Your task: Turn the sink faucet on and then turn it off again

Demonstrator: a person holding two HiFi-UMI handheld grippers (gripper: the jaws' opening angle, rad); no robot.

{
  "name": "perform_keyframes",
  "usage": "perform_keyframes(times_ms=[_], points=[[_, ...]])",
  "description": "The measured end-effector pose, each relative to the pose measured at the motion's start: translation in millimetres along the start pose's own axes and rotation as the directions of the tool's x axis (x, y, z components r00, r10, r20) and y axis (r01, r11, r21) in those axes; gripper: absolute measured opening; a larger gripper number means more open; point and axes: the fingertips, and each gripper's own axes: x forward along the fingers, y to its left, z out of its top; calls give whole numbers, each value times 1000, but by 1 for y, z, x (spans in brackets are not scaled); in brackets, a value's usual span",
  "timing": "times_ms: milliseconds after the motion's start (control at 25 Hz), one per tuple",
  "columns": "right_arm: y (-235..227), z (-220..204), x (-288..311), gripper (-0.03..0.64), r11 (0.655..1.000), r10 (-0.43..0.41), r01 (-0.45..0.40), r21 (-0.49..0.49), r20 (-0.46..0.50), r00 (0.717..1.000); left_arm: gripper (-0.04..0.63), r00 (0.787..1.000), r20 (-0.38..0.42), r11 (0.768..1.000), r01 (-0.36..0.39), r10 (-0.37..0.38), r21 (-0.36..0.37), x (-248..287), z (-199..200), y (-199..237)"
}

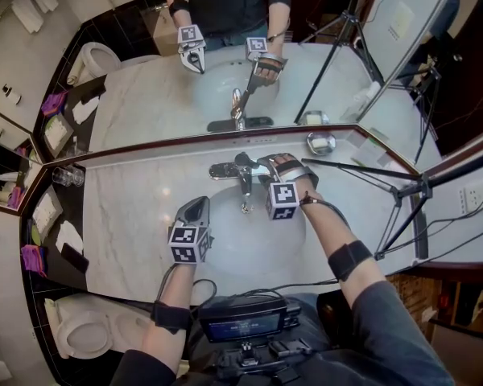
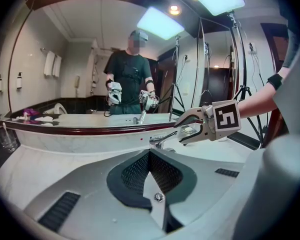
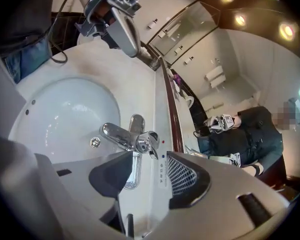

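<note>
A bathroom: a white marble bench (image 1: 129, 215) runs under a wide mirror (image 1: 145, 95) with a dark red lower edge, and an oval basin (image 1: 241, 252) is sunk into the bench's middle. The chrome faucet (image 1: 243, 175) stands at the basin's back rim, just in front of the mirror edge. Its flat base plate lies lengthwise along that edge, while the spout's long axis runs away from the mirror and out over the bowl, pointing toward the person.

The right gripper (image 1: 266, 167) reaches in from the right at the faucet's top. Its jaws stand wide apart with the faucet's head (image 3: 140, 141) just ahead of the gap, and neither pad visibly presses on it. The left gripper (image 1: 198, 206) hangs over the basin's near left rim, well clear of the faucet, with its jaws closed together on nothing.

Behind the faucet the mirror leaves little room. To the left, bare marble stretches to a drinking glass (image 1: 68, 175) at the back corner. To the right the bench is narrower, and a black tripod (image 1: 402, 193) reaches across it.
</note>
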Motion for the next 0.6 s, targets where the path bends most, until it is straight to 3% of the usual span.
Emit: perform_keyframes(times_ms=[200,600], points=[[0,7,9,233,997,16,-16,-82,1,1000,2,1000,-8,1000,-4,4,-4,-1,-4,2],[14,4,21,212,991,37,-38,-125,-12,999,2,1000,-23,1000,-15,15,-13,0,-11,8]])
